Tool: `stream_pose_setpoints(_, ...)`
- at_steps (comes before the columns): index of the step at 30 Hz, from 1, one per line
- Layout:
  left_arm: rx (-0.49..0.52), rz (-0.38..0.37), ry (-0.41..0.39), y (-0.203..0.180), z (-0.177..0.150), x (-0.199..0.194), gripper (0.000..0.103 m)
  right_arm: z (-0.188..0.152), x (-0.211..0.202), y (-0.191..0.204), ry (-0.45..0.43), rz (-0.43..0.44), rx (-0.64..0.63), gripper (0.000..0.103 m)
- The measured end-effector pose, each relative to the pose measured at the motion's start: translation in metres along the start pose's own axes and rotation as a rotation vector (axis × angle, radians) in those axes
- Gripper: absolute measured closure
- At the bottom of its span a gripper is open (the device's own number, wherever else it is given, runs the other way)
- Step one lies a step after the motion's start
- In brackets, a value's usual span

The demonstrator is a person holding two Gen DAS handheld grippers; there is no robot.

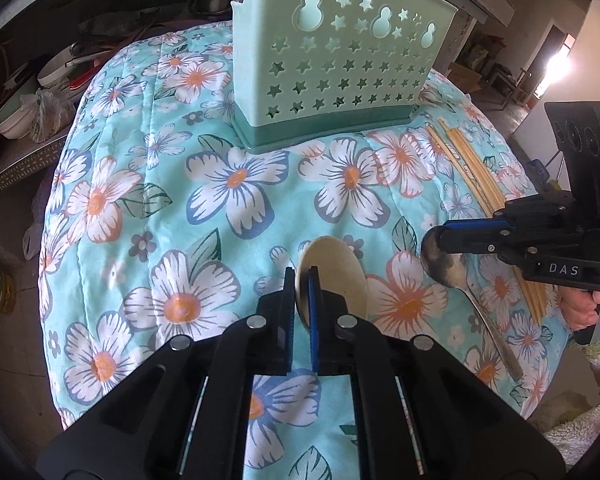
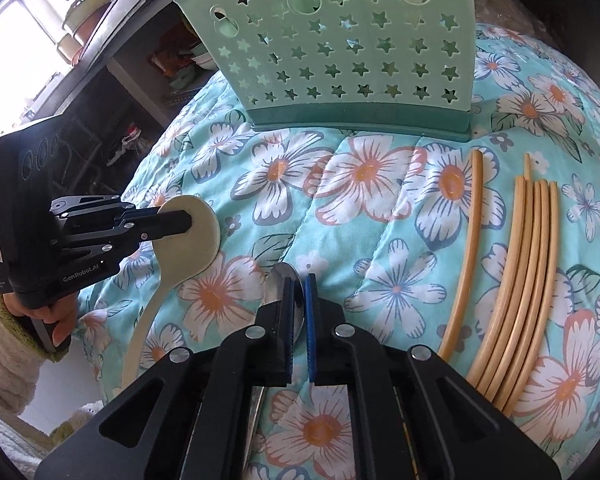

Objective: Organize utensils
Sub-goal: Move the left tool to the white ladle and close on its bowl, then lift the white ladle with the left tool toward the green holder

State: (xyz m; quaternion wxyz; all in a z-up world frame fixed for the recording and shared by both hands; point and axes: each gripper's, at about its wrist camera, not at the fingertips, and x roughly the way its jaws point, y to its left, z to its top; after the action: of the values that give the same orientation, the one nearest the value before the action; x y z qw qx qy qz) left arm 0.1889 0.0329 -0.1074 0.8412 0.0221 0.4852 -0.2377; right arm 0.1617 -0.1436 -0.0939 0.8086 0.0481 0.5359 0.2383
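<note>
Gripping the bowl of the cream rice paddle (image 1: 334,276), the left gripper (image 1: 300,280) has its pads closed on the bowl's edge. The right gripper (image 2: 299,284) is likewise clamped on the bowl of the metal spoon (image 1: 448,264). Both utensils lie on the floral quilted cloth (image 1: 160,200), the spoon to the right of the paddle. The mint-green utensil holder (image 1: 340,60) with star cut-outs stands upright beyond both, nothing between. Bamboo chopsticks (image 2: 516,280) lie side by side right of the spoon, one a little apart from the bundle. Paddle and spoon point bowl-first toward the holder, handles trailing back toward the person; chopsticks run roughly parallel.
</note>
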Motion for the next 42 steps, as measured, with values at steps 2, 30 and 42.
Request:
stream_pose_setpoints(2,0.0,0.005,-0.008,-0.001,0.0,-0.004,0.099,0.0,-0.007,0.002,-0.016,-0.003,0.004,0.1)
stream_pose_setpoints(30,-0.05,0.16,-0.638,-0.008,0.117,-0.215,0.099,0.028,-0.181,0.0,-0.506,-0.124,0.069,0.1)
stream_pose_setpoints(42,-0.111,0.313,-0.77,-0.004,0.203,-0.186,0.099,0.014,-0.206,-0.009,-0.568,-0.1,0.106,0.1)
